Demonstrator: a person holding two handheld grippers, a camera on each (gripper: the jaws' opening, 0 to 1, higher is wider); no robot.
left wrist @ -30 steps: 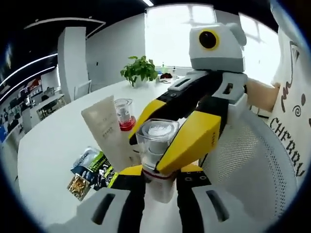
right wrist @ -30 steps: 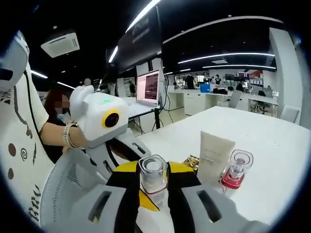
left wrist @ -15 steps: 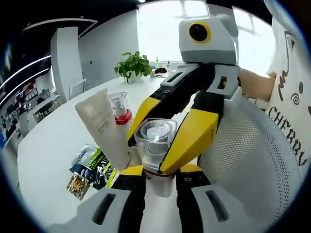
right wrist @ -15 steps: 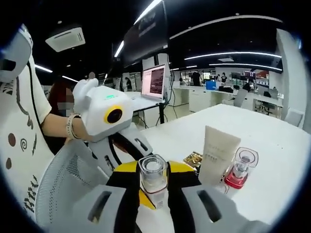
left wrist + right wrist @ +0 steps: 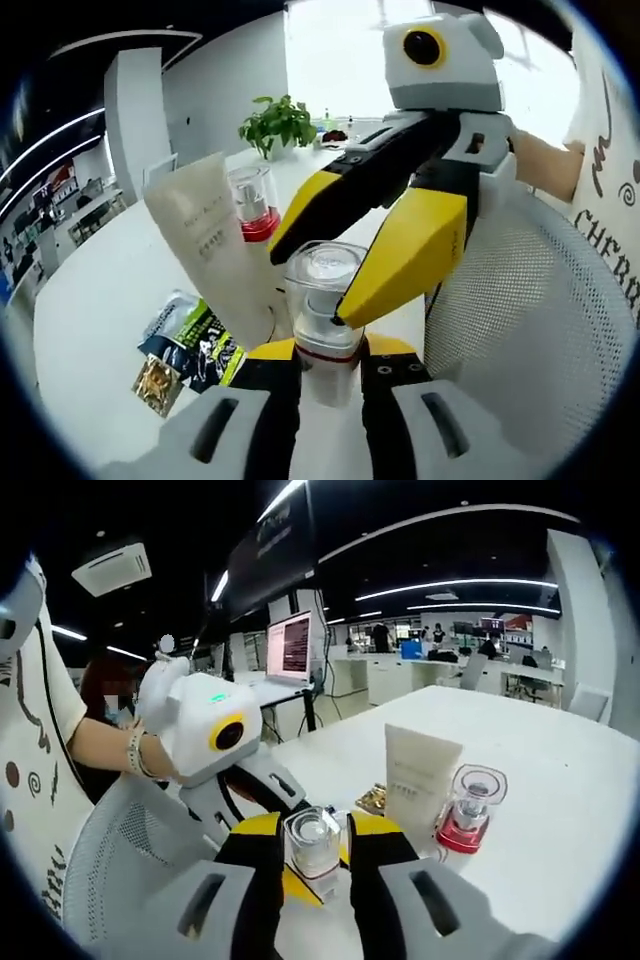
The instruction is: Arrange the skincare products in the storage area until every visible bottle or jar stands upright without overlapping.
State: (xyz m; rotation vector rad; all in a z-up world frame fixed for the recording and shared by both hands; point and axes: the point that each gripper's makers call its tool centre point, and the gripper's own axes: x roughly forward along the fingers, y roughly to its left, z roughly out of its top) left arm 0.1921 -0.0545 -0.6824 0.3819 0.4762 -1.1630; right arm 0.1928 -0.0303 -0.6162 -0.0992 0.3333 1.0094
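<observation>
Both tools, left tool [image 5: 327,372] and right tool [image 5: 313,865], stay clamped on one clear-capped bottle [image 5: 322,300] held off the counter [image 5: 560,780], barely shifted, so it is not yet set upright by the tube [image 5: 418,778] and red-collared bottle [image 5: 466,810].

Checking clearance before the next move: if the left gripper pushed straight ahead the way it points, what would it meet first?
Probably the right gripper: its yellow fingers close on the same clear-capped bottle that the left gripper holds, directly ahead. The cream tube stands off to one side, though depth is unclear.
</observation>
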